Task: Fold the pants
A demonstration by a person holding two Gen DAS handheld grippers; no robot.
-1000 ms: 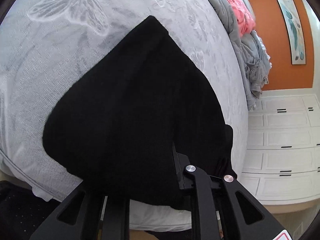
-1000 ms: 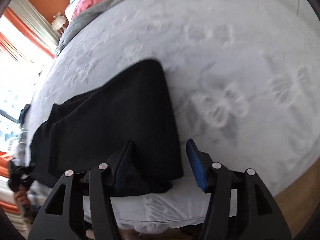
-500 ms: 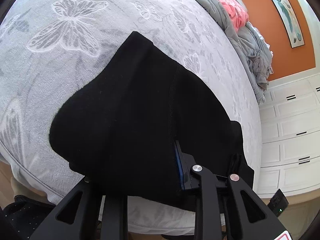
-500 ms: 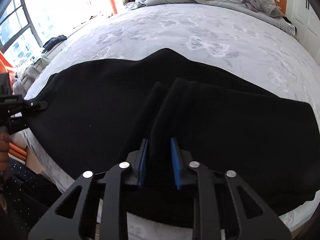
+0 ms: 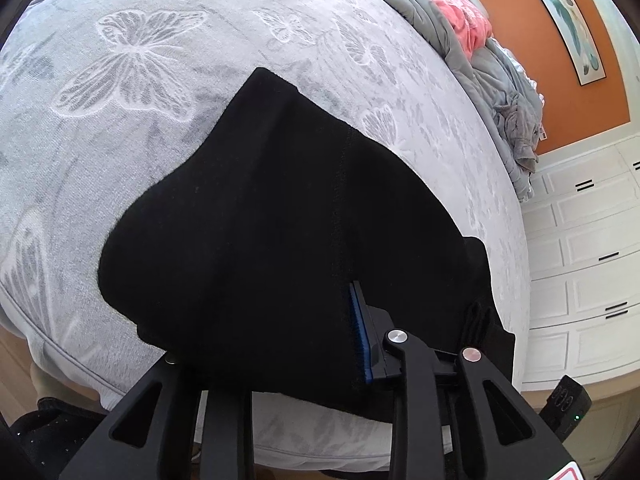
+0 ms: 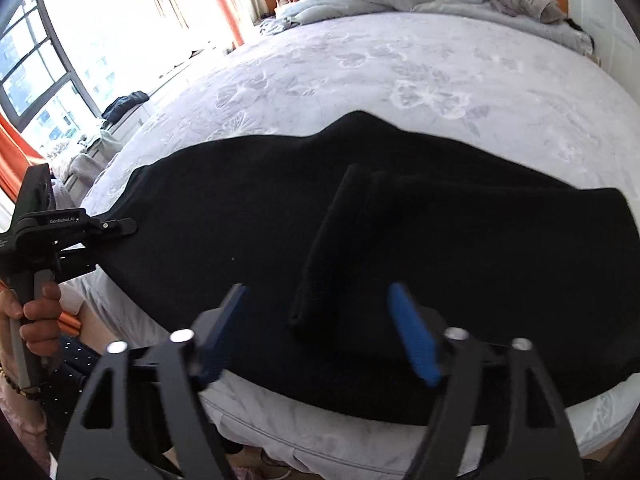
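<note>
— Fingers (image 6: 412, 336) on the right gripper (image 6: 316, 320): spread wide, gripping nothing, straddling a raised ridge (image 6: 332, 240) of the black pants (image 6: 460, 248) without touching it.
— And on the left gripper (image 5: 340, 332)?
— Clenched on the pants' end, cloth draped over one finger, blue pad (image 5: 360, 336) pressed against the fabric. Probably pinned there to hold that end taut and prevent sliding.
— Whereabouts of the pants?
— Stretched flat along the near edge of the butterfly-print bedspread (image 5: 140, 60), partly folded by the look of it.
— Why hover over the ridge?
— Likely lining up for a pinch there, to lift and double the cloth over. Worth closing deep: thick, soft fabric, liable to slip from a shallow bite.
</note>
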